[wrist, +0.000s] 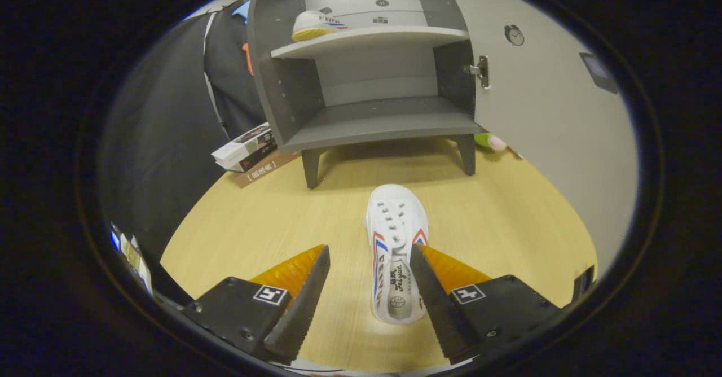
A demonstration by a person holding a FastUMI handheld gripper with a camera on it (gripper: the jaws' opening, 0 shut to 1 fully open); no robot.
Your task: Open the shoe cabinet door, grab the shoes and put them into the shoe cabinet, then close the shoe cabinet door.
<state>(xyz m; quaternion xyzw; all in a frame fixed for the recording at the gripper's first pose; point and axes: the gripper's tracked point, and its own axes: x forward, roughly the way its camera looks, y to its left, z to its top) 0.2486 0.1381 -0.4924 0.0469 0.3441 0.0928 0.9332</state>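
The tabletop (237,224) carries a grey cabinet (372,123) with its door (541,100) swung open to the right. One shoe (314,25) sits on the upper shelf. A second white shoe (396,241) lies on the tabletop ahead of the cabinet, heel between the fingers. The gripper (369,261) is spread wide, its right finger close beside the shoe, gripping nothing. Books (248,148) lie left of the cabinet.

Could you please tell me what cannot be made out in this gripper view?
- Gripper, open around the shoe: whether the right jaw touches it is unclear; its heel is partly hidden behind that jaw.
- Second shoe on the cabinet shelf: only its toe shows, the rest behind the side wall.
- Green toy: mostly hidden by the cabinet leg.
- Books: titles too small.
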